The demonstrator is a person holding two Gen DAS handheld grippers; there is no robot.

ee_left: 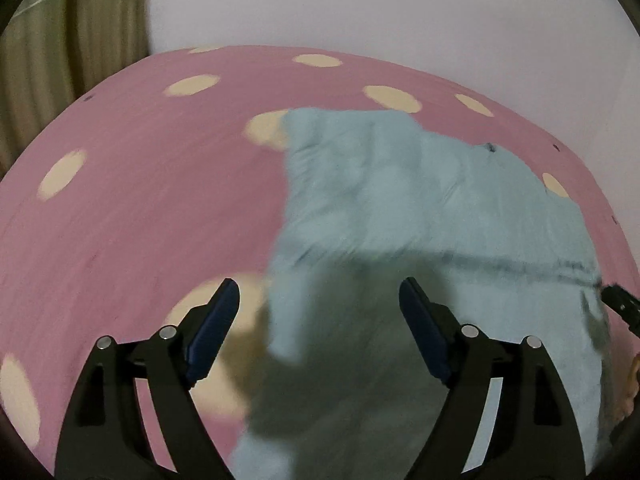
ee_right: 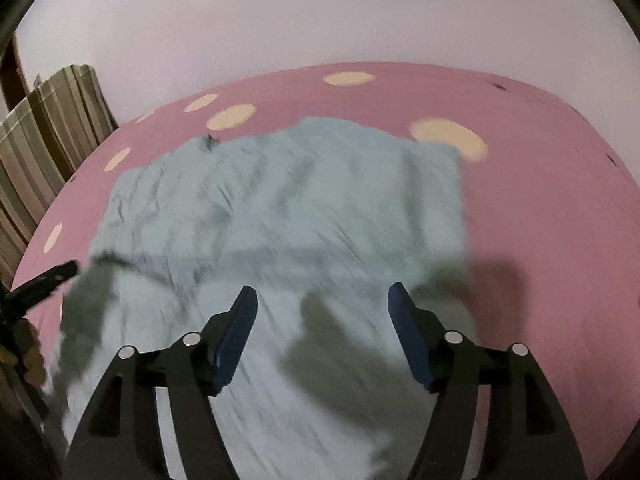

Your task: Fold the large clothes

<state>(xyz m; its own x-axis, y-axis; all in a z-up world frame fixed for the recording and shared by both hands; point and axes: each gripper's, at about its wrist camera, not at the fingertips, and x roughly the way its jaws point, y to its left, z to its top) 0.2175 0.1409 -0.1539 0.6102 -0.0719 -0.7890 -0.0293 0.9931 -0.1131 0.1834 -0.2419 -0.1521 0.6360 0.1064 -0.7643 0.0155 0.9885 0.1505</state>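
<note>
A: Item one, garment: a large pale blue-grey cloth garment point(ee_right: 288, 208) is seen spread on a pink bed sheet with cream oval spots point(ee_right: 540, 208), wrinkled, its near part blurred. A small dark mark point(ee_right: 210, 142) is noted at its far edge.

B: Item two, left gripper point(ee_left: 318, 308): black frame, blue pads point(ee_left: 218, 324); the jaws are held wide apart, nothing is gripped. It is placed above the garment's left edge, one finger over the sheet, one over the cloth point(ee_left: 420, 200).

A: Item three, right gripper point(ee_right: 322, 312): same make, jaws spread wide, nothing held; it is placed over the garment's near part, shadows cast below.

B: Item four, surroundings: a striped beige curtain point(ee_left: 72, 40) is recorded at the left, a plain pale wall point(ee_right: 320, 12) behind the bed
</note>
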